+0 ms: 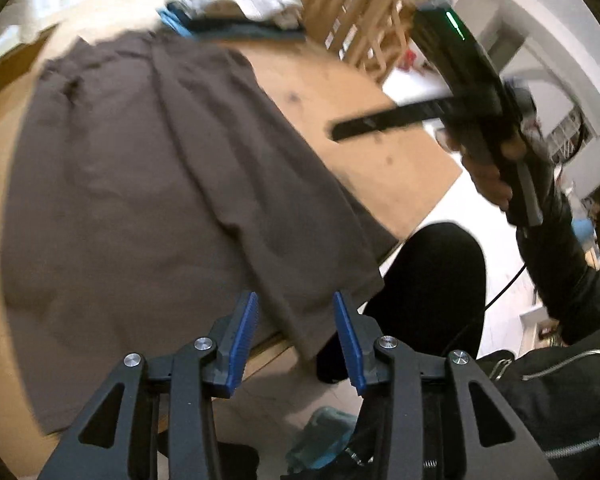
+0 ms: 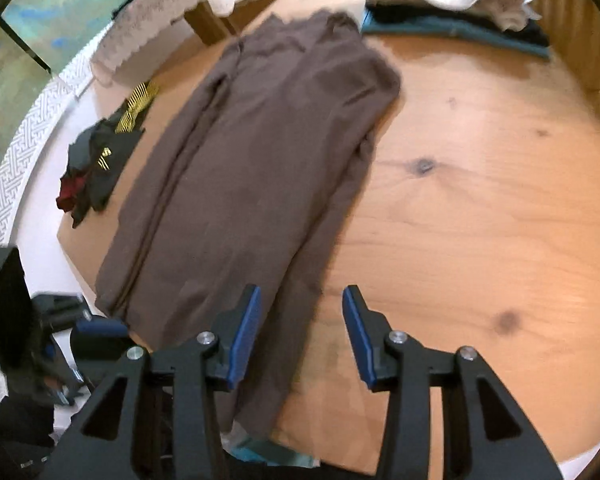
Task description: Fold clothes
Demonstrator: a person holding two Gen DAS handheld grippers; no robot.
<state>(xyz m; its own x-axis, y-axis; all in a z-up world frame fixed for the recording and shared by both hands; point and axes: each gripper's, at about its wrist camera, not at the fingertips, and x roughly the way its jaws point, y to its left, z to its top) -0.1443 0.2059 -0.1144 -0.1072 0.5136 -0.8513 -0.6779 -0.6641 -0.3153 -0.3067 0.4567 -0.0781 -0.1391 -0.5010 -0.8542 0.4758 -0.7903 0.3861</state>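
Observation:
A brown garment (image 1: 148, 184) lies spread lengthwise on the wooden table (image 1: 332, 92), folded in along its sides, one end hanging over the near edge. My left gripper (image 1: 296, 316) hovers open above that overhanging end, nothing between its blue pads. In the right wrist view the same brown garment (image 2: 244, 168) runs from the near edge to the far side of the table (image 2: 480, 220). My right gripper (image 2: 302, 312) stands open above the garment's near right edge, holding nothing. The right gripper's black body (image 1: 472, 92), held by a hand, also shows high at the right in the left wrist view.
A stack of folded clothes, white on top of dark and teal (image 2: 456, 4), sits at the table's far end. Dark clothes with yellow stripes (image 2: 108, 148) lie at the table's left edge. A wooden slatted chair (image 1: 360, 16) stands behind. The person's black-clad leg (image 1: 428, 292) is beside the table.

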